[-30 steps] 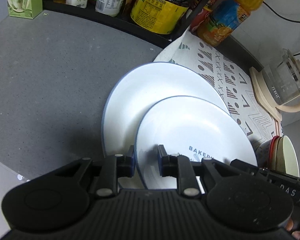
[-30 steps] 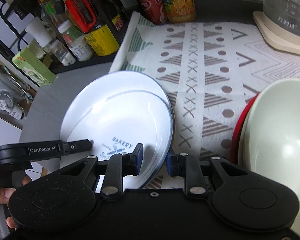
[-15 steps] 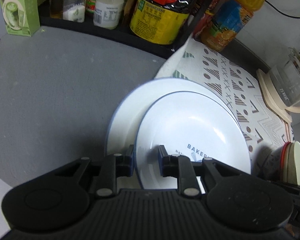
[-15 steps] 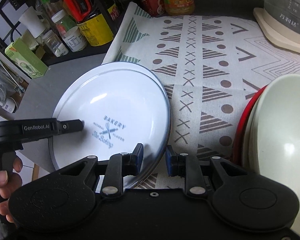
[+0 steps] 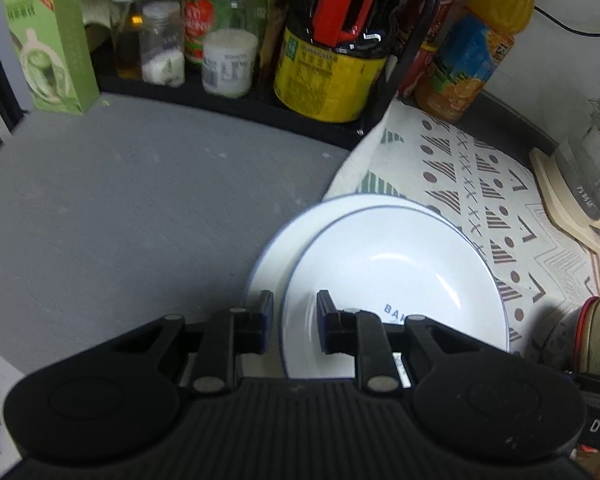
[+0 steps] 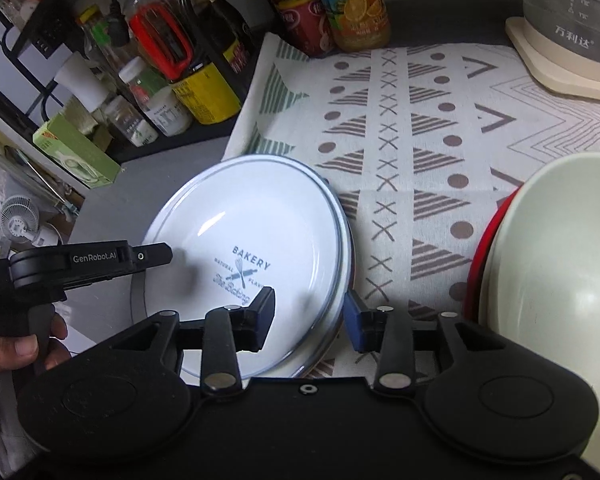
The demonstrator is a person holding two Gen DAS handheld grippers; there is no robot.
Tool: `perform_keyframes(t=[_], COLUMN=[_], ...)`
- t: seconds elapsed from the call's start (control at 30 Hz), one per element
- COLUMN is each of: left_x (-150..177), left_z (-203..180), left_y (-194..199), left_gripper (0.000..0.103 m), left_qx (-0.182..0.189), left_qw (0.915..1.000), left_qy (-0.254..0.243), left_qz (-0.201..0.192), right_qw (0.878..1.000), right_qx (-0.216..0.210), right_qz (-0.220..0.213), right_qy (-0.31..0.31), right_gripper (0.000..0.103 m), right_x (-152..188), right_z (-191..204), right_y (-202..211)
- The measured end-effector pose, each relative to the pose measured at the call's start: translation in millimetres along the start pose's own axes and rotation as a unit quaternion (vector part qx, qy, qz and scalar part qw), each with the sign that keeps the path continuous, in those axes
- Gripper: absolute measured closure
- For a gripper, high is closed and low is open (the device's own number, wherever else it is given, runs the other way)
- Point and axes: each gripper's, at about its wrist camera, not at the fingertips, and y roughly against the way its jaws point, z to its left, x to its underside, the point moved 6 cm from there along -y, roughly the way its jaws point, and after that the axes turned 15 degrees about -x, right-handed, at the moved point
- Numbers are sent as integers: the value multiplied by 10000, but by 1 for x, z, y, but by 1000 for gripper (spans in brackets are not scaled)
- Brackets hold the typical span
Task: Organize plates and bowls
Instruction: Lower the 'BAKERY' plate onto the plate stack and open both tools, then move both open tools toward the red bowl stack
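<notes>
A white blue-rimmed "BAKERY" plate [image 5: 392, 276] lies on top of a larger white plate [image 5: 276, 248]; both also show in the right wrist view [image 6: 256, 232]. My left gripper [image 5: 294, 322] is shut on the top plate's near-left rim. My right gripper [image 6: 310, 316] is open, its fingers standing either side of the plates' right rim. A pale green bowl [image 6: 556, 280] nested in a red bowl [image 6: 480, 256] sits to the right.
A patterned cloth [image 6: 420, 140] covers the counter on the right, grey counter [image 5: 120, 208] on the left. Bottles and jars [image 5: 328, 72] line the back on a black rack. A glass kettle on a cream base [image 6: 572, 36] stands at the back right.
The top plate has come down flat onto the larger plate and nearly centred on it. My right gripper has opened wider around the rim. The left gripper stays clamped.
</notes>
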Motion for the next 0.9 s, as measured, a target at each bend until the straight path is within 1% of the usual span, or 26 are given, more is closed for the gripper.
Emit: perform_keyframes(t=[0.03,0.07,0.13,0.17,0.2,0.23,0.27,0.33,0.37,0.4,0.43,0.47,0.53,0.6,0.8,0.9], left_x=[-1,-1,-3,-3,-4,-5,-6,-7,-8,-8,-9,-9,-9,-9,-6,-3], left_z=[1,2,4,6,7,9,9,10,10,10,11,11,11,9,1,-2], left_y=[3,6,12,15,18,22,26,33,37,40,42,44,50,55,68,74], left_gripper=[76,73,58,54,47,43,42,38,37,34,32,31,29,29,29,29], left_qx=[-31,-45,-155,-219,-272,-316,-384,-599,-640,-630,-601,-557,-508,-465,-347,-366], left_qw=[10000,9999,9997,9995,9993,9990,9984,9964,9956,9954,9954,9955,9954,9949,9942,9932], left_qy=[-14,-20,-38,-44,-34,-21,-50,-155,-170,-159,-134,-109,-105,-128,-240,-303], left_qz=[-46,-91,-170,-205,-241,-312,-406,-585,-661,-710,-739,-763,-811,-884,-989,-1067], right_qw=[10000,10000,9998,9997,9996,9995,9993,9988,9985,9981,9979,9972,9957,9949,9923,9908], right_qx=[-20,-36,-90,-114,-132,-152,-171,-246,-296,-320,-263,-183,-170,-273,-231,-195], right_qz=[-42,-81,-166,-201,-237,-279,-324,-399,-417,-451,-514,-608,-755,-834,-1121,-1273], right_qy=[-7,-14,4,18,32,45,56,150,211,255,309,383,506,495,471,425], right_gripper=[60,58,54,52,50,47,45,36,34,24,9,4,3,3,2,2], right_x=[-1,-2,-5,-6,-7,-8,-9,-11,-12,-12,-12,-13,-14,-15,-12,-12], right_z=[1,1,3,5,6,7,8,12,14,17,19,20,24,26,26,24], right_y=[1,3,6,7,9,11,12,16,17,19,22,25,33,39,57,69])
